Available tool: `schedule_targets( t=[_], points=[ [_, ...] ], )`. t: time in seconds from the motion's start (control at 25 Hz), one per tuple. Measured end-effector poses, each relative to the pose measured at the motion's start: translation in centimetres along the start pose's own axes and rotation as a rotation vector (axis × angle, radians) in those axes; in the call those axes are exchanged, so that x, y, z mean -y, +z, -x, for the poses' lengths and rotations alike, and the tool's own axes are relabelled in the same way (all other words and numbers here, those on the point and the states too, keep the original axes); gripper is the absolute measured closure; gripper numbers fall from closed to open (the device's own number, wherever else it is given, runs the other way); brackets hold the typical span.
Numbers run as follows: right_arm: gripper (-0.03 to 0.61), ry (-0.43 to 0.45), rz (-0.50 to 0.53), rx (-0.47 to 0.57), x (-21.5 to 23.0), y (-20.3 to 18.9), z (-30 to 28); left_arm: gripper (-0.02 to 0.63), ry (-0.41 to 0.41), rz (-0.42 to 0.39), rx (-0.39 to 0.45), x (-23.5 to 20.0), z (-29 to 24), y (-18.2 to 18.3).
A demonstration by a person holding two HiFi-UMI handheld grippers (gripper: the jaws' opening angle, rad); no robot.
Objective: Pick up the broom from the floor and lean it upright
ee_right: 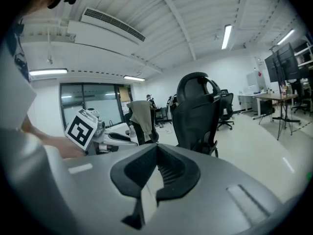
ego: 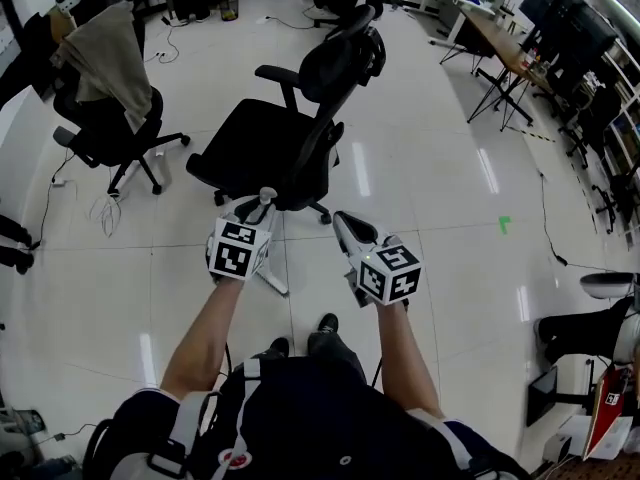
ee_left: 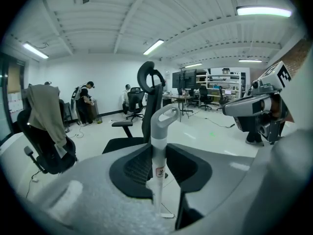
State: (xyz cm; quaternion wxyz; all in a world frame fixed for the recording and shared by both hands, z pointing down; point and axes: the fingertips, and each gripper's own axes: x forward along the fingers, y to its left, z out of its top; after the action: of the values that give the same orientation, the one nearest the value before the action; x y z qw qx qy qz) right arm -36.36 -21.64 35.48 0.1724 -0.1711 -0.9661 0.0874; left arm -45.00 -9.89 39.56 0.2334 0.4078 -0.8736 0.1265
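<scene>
The broom's grey-white handle [ee_left: 158,131], with a loop at its top, stands upright between the jaws of my left gripper [ee_left: 159,156], which is shut on it. In the head view the same handle [ego: 276,276] runs down from my left gripper [ego: 262,208] toward the floor by my feet; the broom's head is hidden. My right gripper [ego: 346,226] hangs beside it on the right, apart from the handle. In the right gripper view, its jaws [ee_right: 155,153] meet at the tips with nothing between them.
A black office chair [ego: 290,133] stands right in front of both grippers. Another chair draped with a beige jacket [ego: 105,63] is at the back left. Desks with monitors [ego: 520,38] line the right side. Cables lie on the white tile floor [ego: 440,168]. Several people stand far off.
</scene>
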Motion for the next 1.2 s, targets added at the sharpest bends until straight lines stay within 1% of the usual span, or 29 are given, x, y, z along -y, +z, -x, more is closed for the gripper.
schedule_targets(
  t=[0.16, 0.24, 0.4, 0.52, 0.6, 0.72, 0.8, 0.96, 1.2],
  points=[
    [0.572, 0.135, 0.022, -0.04, 0.6, 0.5, -3.4, 0.518, 0.115, 0.077, -0.033, -2.8, -1.6, -0.5],
    [0.572, 0.183, 0.035, -0.051, 1.2, 1.2, -4.6, 0.518, 0.163, 0.106, -0.043, -3.9, -2.5, -0.4],
    [0.572, 0.244, 0.052, -0.068, 1.7, 1.9, -6.6, 0.518, 0.229, 0.142, -0.067, -6.0, -4.3, -1.2],
    [0.574, 0.256, 0.058, -0.087, 2.2, 2.0, -8.1, 0.517, 0.263, 0.16, -0.057, -7.9, -5.7, -1.3],
    [0.572, 0.249, 0.061, -0.098, 2.5, 2.0, -9.5, 0.517, 0.27, 0.162, -0.047, -9.6, -7.1, -0.9],
    [0.572, 0.203, 0.05, -0.109, 3.4, 2.0, -11.2, 0.517, 0.249, 0.161, -0.024, -11.7, -9.4, -0.1],
    [0.572, 0.163, 0.037, -0.103, 4.0, 2.6, -12.0, 0.517, 0.221, 0.154, -0.011, -12.6, -10.9, 0.6],
    [0.572, 0.086, 0.014, -0.085, 5.0, 3.6, -12.8, 0.513, 0.162, 0.105, 0.009, -14.0, -14.1, 2.1],
    [0.572, -0.031, -0.017, -0.081, 6.7, 3.6, -12.7, 0.512, 0.064, 0.088, 0.053, -15.0, -18.7, 3.8]
  ],
)
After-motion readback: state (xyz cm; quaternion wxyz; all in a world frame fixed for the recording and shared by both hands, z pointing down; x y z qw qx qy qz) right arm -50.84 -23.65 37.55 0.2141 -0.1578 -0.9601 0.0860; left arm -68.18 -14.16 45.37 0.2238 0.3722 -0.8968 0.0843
